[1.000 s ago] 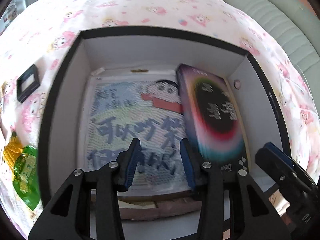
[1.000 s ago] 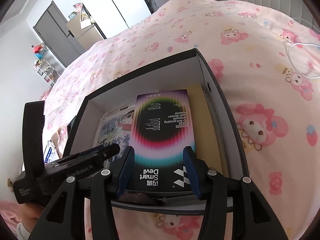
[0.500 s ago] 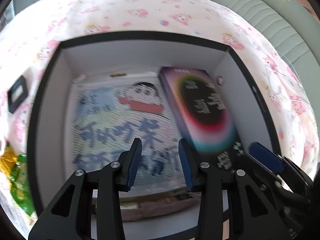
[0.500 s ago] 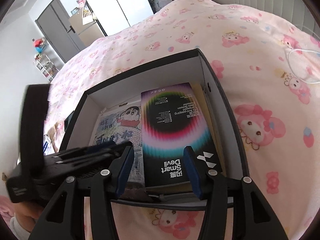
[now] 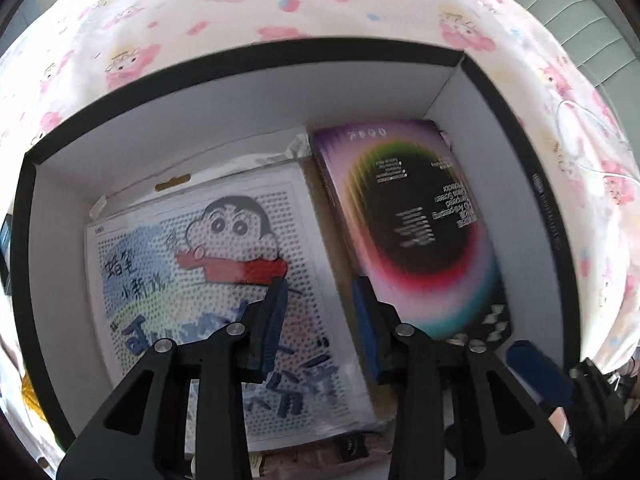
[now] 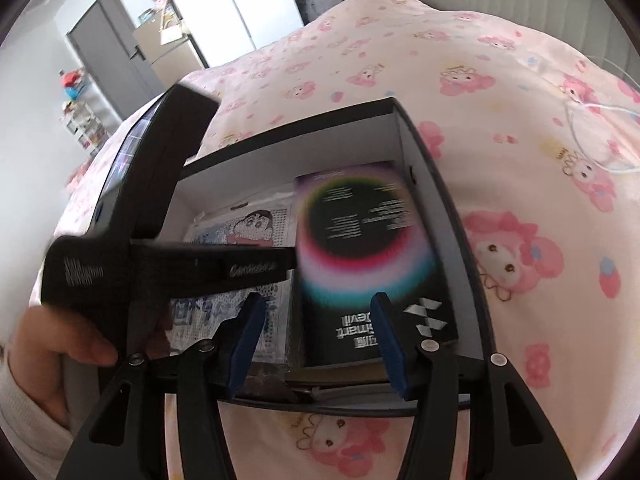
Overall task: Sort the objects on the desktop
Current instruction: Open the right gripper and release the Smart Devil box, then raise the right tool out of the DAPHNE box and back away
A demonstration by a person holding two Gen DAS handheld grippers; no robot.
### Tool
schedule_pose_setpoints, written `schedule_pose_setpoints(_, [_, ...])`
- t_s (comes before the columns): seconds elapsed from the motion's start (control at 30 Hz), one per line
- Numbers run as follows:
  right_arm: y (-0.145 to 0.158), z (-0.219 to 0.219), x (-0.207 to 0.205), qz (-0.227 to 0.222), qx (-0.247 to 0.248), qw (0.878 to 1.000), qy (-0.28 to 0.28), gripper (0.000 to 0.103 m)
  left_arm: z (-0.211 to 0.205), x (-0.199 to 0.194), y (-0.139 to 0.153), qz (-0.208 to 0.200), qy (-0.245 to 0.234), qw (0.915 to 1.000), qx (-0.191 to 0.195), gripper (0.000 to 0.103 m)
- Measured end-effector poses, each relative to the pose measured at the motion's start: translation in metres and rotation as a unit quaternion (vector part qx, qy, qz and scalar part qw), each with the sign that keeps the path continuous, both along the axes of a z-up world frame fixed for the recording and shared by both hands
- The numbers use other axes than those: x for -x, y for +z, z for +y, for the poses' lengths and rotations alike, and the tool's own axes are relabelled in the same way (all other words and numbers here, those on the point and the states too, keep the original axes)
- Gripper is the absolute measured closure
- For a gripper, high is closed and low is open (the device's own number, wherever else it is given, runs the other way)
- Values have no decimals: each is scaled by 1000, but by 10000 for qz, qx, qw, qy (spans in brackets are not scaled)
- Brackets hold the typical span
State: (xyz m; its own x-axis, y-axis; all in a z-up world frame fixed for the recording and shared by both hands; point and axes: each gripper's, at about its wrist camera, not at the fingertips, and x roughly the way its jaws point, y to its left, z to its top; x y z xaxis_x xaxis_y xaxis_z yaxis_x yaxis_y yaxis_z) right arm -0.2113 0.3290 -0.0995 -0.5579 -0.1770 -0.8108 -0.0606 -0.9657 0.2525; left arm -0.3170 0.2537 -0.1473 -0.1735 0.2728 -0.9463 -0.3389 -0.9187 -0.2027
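A black-rimmed box (image 5: pixel 240 56) with white inner walls sits on the bed. Inside it, a cartoon bead-board package (image 5: pixel 208 264) lies at the left and a dark screen-protector box (image 5: pixel 424 232) with a rainbow ring lies at the right. My left gripper (image 5: pixel 320 320) hovers over the seam between the two, its jaws closing with nothing between them. My right gripper (image 6: pixel 318 332) stands over the near end of the screen-protector box (image 6: pixel 360 240), jaws opening, pads off it. A person's hand (image 6: pixel 60 352) holds the left gripper's handle.
A pink cartoon-print bedsheet (image 6: pixel 500 80) surrounds the box. A white cable (image 6: pixel 592 136) lies to the right. A padded headboard (image 5: pixel 568 4) runs behind. A yellow packet (image 5: pixel 30 392) lies at the box's left. A door and shelves stand far off.
The screen-protector box went from tilted between the right pads to lying flat in the box, and the right jaws widened. My left gripper slid right across the box while its jaws narrowed.
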Motion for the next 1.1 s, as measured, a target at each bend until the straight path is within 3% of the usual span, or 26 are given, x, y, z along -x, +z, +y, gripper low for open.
schedule_pose_setpoints(0.27, [0,-3,5,-115,-113,9998,-106,51,-64,-50,32,423,465,9971,-437,68])
schedule_pose_setpoints(0.4, [13,-14,-10,-3,-8,9999,-121,51,-93,-90,56,706,580,9938,-629,67])
schedule_pose_setpoints(0.5, [25,-35,-30,95,4,10000,-12,51,-114,-99,68,1016,677,9897,-742,67])
schedule_pose_setpoints(0.63, [42,-63,-55,205,-60,9998,60,51,-134,-138,99,1495,846,9841,-443,67])
schedule_pose_setpoints(0.7, [50,-73,-66,260,-72,9996,98,51,-152,-153,109,1641,884,9814,-467,67])
schedule_pose_setpoints(0.8, [64,-93,-85,354,-148,9990,210,51,-177,-182,124,1726,951,9778,-709,63])
schedule_pose_setpoints(0.93, [75,-122,-110,443,-206,9981,380,51,-209,-218,131,1906,1135,9727,-682,63])
schedule_pose_setpoints(1.1, [72,-167,-135,393,-138,9954,865,51,-255,-251,123,1826,1464,9700,-653,63])
